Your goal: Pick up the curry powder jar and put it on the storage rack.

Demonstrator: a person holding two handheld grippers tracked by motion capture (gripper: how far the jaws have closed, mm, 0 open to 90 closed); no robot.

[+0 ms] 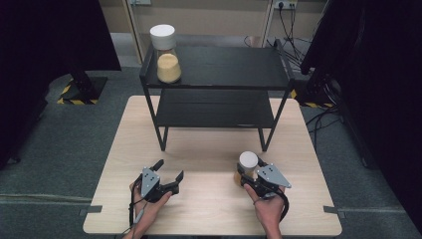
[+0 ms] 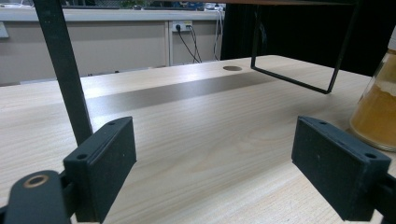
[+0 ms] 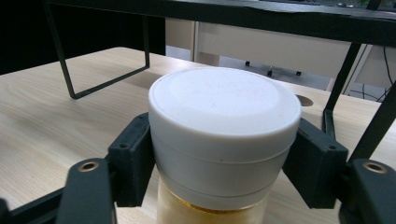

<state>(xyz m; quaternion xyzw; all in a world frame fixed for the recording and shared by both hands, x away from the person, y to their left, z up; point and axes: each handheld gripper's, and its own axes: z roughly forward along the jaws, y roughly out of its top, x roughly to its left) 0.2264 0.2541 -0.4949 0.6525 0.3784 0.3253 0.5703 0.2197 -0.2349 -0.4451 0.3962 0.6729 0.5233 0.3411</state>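
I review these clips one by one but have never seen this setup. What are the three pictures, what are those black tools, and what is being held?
A person holds a two-jaw gripper in each hand at a wooden table. The high view looks down from above; the other two views come from cameras riding on each gripper. The left gripper rests with its jaws wide open and holds nothing. The right gripper has its jaws at the white lid of a jar of yellow powder. A black shelf stands on the table, with a second jar on its top level.
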